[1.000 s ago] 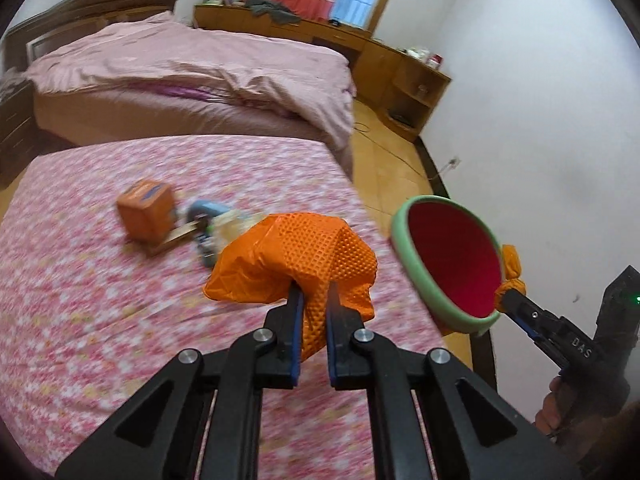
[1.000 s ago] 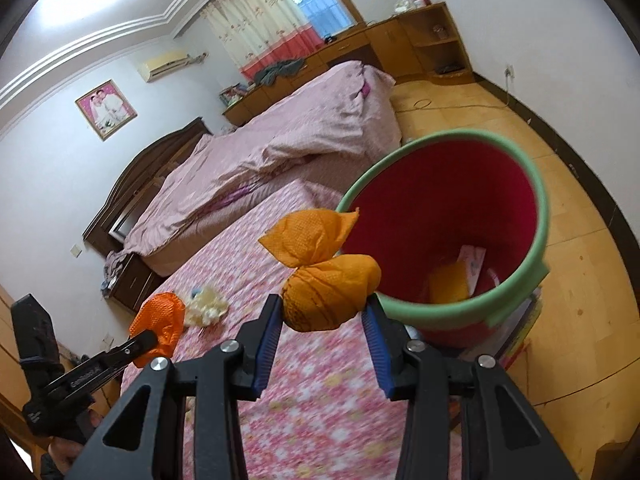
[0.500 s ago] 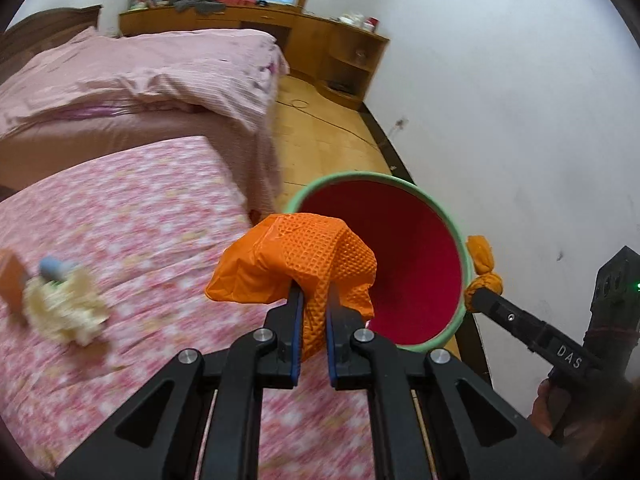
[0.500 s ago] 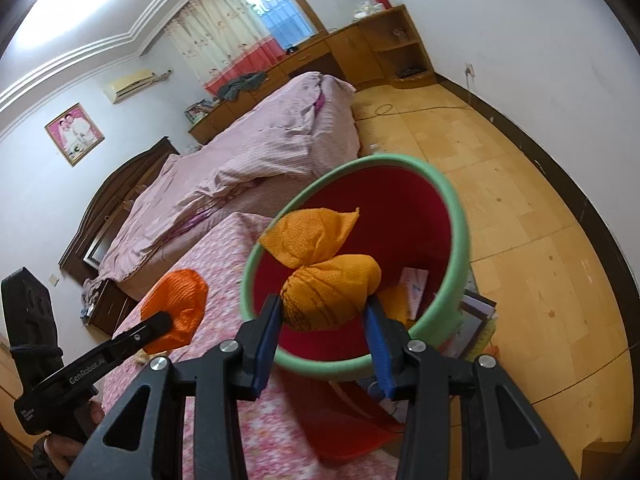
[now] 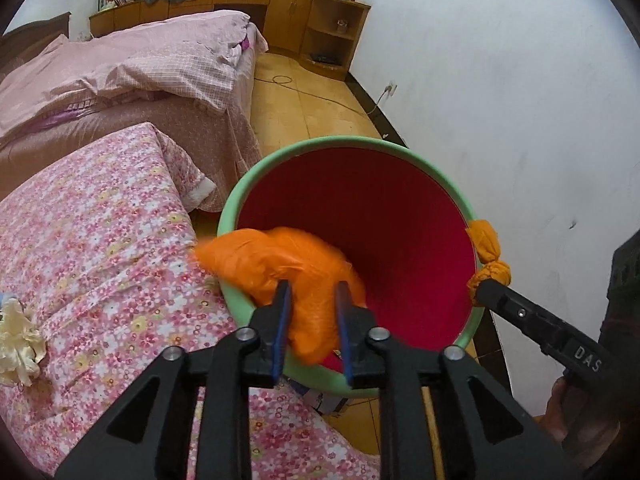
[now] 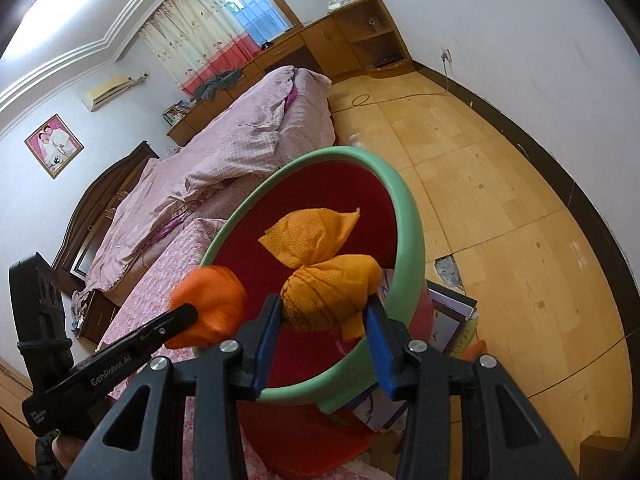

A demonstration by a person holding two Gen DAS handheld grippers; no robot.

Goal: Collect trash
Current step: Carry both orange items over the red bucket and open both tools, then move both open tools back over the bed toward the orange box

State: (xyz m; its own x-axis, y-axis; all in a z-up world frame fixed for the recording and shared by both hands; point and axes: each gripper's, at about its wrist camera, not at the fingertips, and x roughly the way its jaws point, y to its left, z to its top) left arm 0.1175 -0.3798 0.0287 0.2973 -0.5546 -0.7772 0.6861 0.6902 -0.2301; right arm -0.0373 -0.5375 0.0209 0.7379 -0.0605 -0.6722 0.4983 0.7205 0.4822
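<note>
Left gripper [image 5: 311, 312]: we are parting its fingers over the green-rimmed bin [image 5: 400, 148]; they have just been opening, and the orange mesh wad [image 5: 280, 268], blurred between them, looks to be slipping free into the red interior
Right gripper [image 6: 326, 332]: we are keeping it clamped on the knotted yellow-orange bundle [image 6: 332, 292], holding it above the bin's mouth, likely so it drops in next
Bed [image 5: 100, 240]: we are leaving a cream scrap [image 5: 16, 340] lying there, not yet collected

Even daylight enters from the window [image 6: 248, 4] at my 12 o'clock. My orange bag [image 5: 288, 276] smears with motion blur. Fisheye bends walls; corners vignette black.
</note>
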